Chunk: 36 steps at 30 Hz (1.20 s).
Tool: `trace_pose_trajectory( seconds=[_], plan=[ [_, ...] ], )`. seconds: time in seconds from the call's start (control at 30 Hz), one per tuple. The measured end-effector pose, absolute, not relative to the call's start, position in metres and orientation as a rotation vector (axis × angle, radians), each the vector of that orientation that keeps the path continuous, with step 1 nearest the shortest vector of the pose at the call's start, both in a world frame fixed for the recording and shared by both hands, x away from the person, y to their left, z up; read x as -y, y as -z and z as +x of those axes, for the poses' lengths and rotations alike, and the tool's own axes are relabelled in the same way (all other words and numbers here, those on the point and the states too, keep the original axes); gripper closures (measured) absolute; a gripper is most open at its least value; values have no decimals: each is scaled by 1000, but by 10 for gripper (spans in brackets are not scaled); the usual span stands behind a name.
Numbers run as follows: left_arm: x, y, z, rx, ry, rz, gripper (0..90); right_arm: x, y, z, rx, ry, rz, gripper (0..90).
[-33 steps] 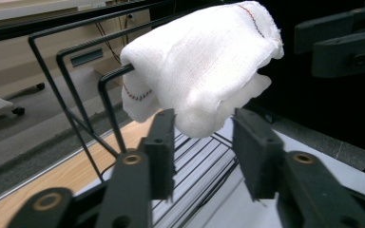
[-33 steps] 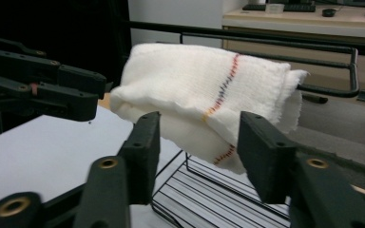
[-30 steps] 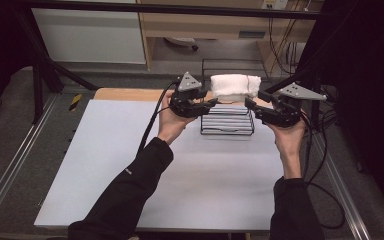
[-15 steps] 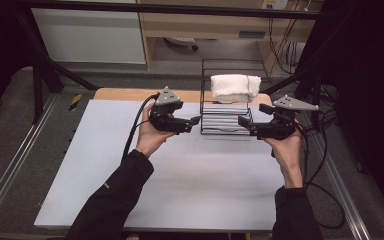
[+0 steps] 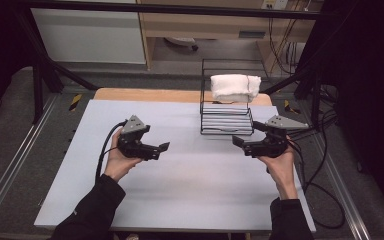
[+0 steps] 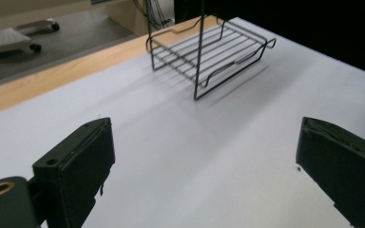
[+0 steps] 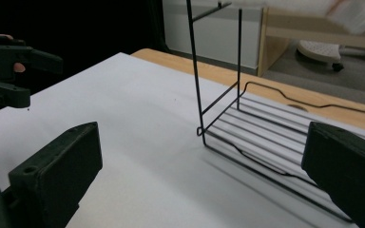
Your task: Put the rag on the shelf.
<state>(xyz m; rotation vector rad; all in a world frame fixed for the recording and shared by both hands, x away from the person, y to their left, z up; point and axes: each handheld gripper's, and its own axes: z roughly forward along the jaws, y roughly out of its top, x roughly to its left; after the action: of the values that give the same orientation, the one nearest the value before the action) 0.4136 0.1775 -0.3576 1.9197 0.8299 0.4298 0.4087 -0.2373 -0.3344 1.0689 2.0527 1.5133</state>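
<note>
A black wire rack (image 5: 226,120) stands at the back right of the table. A folded white towel (image 5: 235,86) lies on its top shelf. My left gripper (image 5: 162,148) hovers over the table's middle left, open and holding nothing, well to the left of the rack. My right gripper (image 5: 237,141) is open and holding nothing just in front of the rack's lower shelf. In the left gripper view the open gripper (image 6: 204,161) faces the rack (image 6: 209,47) across bare table. In the right gripper view the gripper (image 7: 199,175) stands close to the rack (image 7: 266,137), with the left gripper (image 7: 28,78) far off.
A pale sheet (image 5: 190,200) covers the table, with a wooden strip (image 5: 145,94) along the back edge. Black frame posts (image 5: 37,85) and metal rails flank the table. Cables (image 5: 325,165) trail off to the right. A wheeled chair base (image 7: 323,50) sits on the floor behind.
Both grippers have drawn back from the towel toward the person; the left one also moved left. The towel stays on the rack's top shelf.
</note>
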Motion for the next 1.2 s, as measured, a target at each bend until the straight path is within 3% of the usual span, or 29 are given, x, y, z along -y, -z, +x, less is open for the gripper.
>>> trace_pose_trajectory(
  seconds=[0.43,0.93,1.2],
  plan=[
    [-238,399,381,-920,-459,1939,56,242,384,391,-2136,-1501,1101,4],
    [-269,422,354,-943,-446,1942,59,256,435,366,-2262,-1464,1139,3],
    [-275,434,350,-951,-437,1976,61,264,444,357,-2273,-1463,1155,3]
  ],
)
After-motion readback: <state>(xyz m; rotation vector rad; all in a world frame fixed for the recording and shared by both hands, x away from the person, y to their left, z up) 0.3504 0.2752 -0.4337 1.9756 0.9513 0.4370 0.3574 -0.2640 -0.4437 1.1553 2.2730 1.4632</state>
